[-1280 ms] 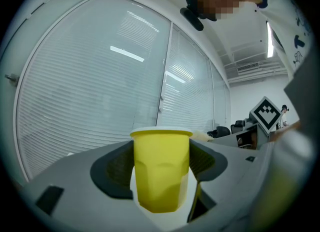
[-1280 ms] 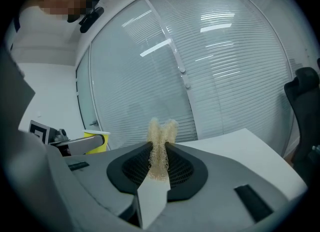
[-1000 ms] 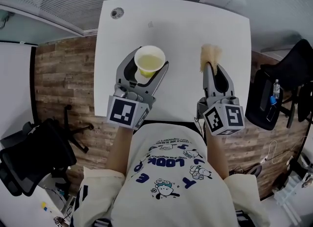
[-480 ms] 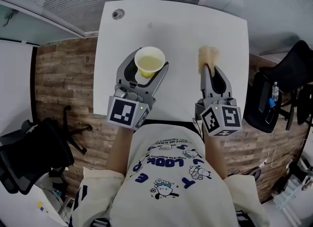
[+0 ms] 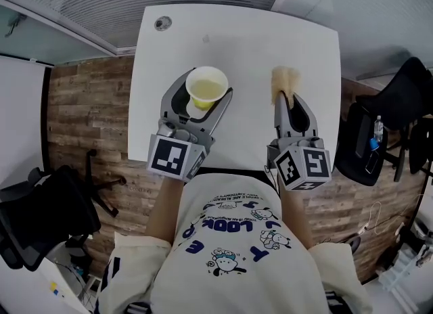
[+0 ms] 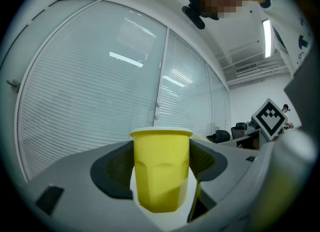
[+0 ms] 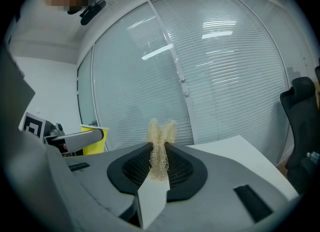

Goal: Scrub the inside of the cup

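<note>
While the left gripper (image 5: pixel 201 96) clamps the yellow cup (image 6: pixel 161 171) over the white table (image 5: pixel 250 42) and the right gripper (image 5: pixel 285 97) pinches a beige mesh scrubber (image 5: pixel 285 78) well apart from it, scrubbing has seemingly not yet begun.

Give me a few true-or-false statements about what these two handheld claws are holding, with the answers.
1. The left gripper holds a yellow cup upright. True.
2. The right gripper is empty. False: its fingers pinch a pale mesh scrubber.
3. The mesh scrubber is inside the yellow cup. False: it is outside the cup, off to its right in the head view.
4. Both grippers are over a white table. True.
</note>
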A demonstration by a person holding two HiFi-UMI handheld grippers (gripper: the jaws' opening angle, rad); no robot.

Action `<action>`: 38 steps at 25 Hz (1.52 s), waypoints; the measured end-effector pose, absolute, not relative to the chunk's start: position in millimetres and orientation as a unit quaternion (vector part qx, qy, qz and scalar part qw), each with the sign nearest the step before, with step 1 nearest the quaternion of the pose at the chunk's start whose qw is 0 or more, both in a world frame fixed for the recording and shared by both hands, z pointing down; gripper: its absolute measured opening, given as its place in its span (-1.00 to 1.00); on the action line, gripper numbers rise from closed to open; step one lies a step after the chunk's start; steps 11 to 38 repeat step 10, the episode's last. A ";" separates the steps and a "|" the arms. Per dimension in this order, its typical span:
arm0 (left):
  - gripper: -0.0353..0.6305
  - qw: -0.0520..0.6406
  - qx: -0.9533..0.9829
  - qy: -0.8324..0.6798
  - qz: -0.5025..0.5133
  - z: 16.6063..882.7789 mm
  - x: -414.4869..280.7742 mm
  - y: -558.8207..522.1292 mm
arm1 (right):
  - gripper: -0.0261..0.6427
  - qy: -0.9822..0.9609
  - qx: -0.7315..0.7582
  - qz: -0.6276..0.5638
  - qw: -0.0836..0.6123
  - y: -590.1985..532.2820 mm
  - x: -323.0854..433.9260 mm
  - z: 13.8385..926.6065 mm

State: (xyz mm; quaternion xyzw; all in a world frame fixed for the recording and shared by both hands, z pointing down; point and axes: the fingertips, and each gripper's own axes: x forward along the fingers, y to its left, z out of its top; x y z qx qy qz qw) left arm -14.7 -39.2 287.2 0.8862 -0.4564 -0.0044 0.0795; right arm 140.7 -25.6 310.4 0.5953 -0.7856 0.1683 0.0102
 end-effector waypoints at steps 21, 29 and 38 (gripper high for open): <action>0.15 0.076 0.885 -0.459 -0.001 286.2 -14.8 -38.7 | -0.71 -0.785 0.596 0.167 0.012 -23.9 138.9 310.7; 0.15 0.076 0.885 -0.459 -0.001 286.2 -14.8 -38.7 | -0.71 -0.785 0.596 0.167 0.012 -23.9 138.9 310.7; 0.15 0.076 0.885 -0.459 -0.001 286.2 -14.8 -38.7 | -0.71 -0.785 0.596 0.167 0.012 -23.9 138.9 310.7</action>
